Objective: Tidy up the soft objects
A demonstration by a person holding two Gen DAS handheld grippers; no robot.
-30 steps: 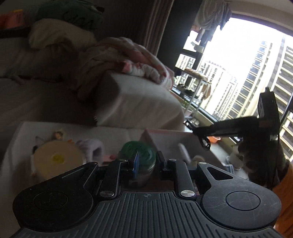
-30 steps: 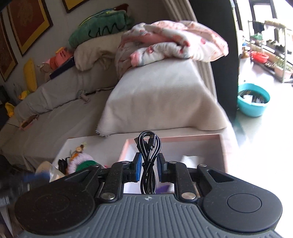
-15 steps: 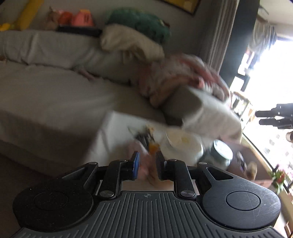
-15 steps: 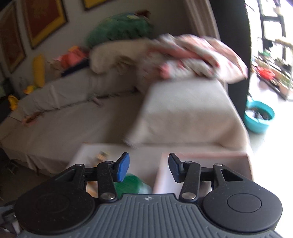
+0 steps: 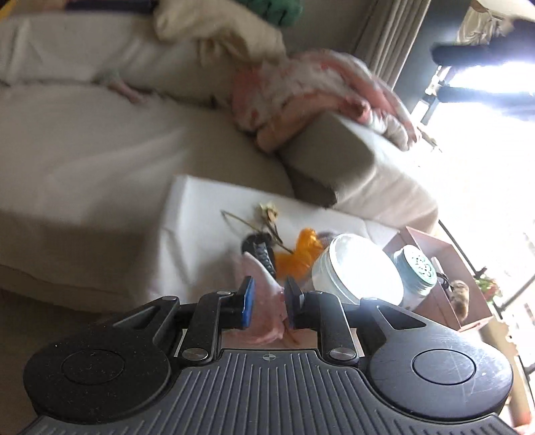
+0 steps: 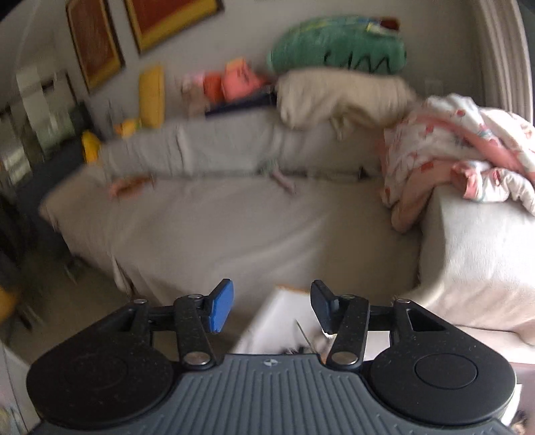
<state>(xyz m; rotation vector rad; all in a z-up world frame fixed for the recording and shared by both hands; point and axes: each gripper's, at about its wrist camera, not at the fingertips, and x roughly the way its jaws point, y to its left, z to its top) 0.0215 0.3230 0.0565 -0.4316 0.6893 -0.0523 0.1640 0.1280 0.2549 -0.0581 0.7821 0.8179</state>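
The left gripper [image 5: 267, 302] has its jaws clenched on one pale pink soft piece [image 5: 264, 311], a limp cloth-like thing that bulges up between the two blue pads and hangs over the near edge of the white desk [image 5: 200, 217]. On that desk, just past the gripper, lie one black strap-like object [image 5: 259, 249], one orange crinkled ribbon [image 5: 301, 254] touching it, and one dried flower [image 5: 269, 212] with a thin stem running back toward the black object. To the right of these stands one large white round tub [image 5: 357, 267], and just beside it one smaller jar with a pale green perforated lid [image 5: 418, 267]. Behind the jar sits one pink open box [image 5: 431, 241]; what lies in it is too blurred to name. The right gripper [image 6: 272, 306] hangs with its jaws released and spread wide, nothing between them, above the left corner of the desk [image 6: 277, 321]. Beyond it runs one long grey sofa [image 6: 234, 227], carrying one cream pillow [image 6: 334, 95] with one green plush cushion [image 6: 337, 50] on top of it, and one pink-and-white blanket [image 6: 461, 147] heaped on the sofa's right arm. Two framed pictures [image 6: 167, 20] hang on the wall above. Both views are smeared by motion blur.
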